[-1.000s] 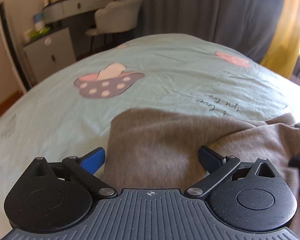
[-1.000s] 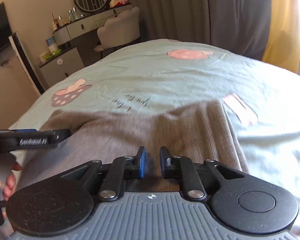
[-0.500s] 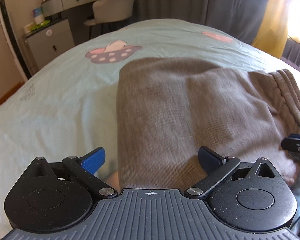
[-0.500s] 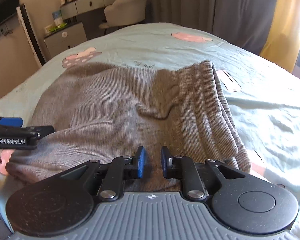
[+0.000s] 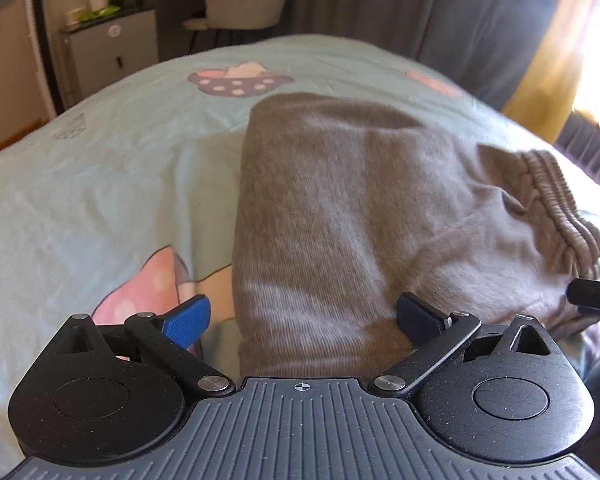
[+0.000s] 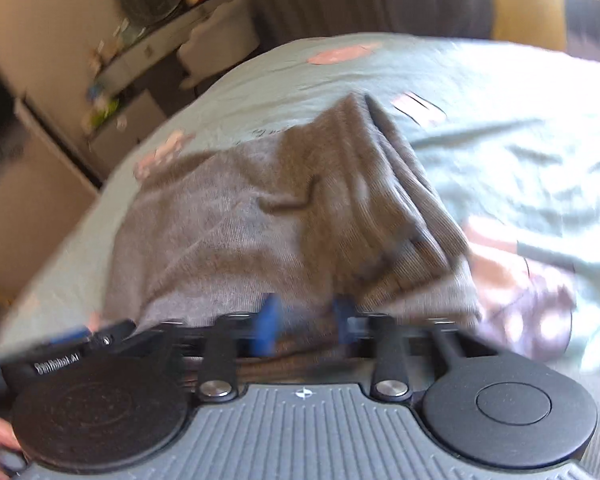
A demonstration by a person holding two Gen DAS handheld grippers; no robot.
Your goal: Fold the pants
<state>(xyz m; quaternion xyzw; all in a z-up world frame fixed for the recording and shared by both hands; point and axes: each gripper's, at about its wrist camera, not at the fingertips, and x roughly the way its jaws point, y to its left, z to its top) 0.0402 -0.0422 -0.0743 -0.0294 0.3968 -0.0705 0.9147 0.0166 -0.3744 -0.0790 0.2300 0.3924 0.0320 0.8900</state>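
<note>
Both grippers sit at the near edge of the folded pants (image 5: 340,216), which lie on a bed (image 5: 100,184) covered in a pale green sheet with mushroom prints. Left gripper (image 5: 302,319) is spread wide, its blue pads on either side of the near end of the grey fabric; the left pad is clear of the cloth, the right one at its edge, neither pressing it. Right gripper (image 6: 305,322) is blurred; its jaws are opening, the blue pads apart with a fold of the pants lying between them, not visibly pinched. The ribbed waistband (image 5: 556,208) runs along the right side of the stack. A chair (image 5: 246,0) and a dresser (image 5: 112,48) stand beyond the bed, before dark curtains (image 5: 440,4).
</note>
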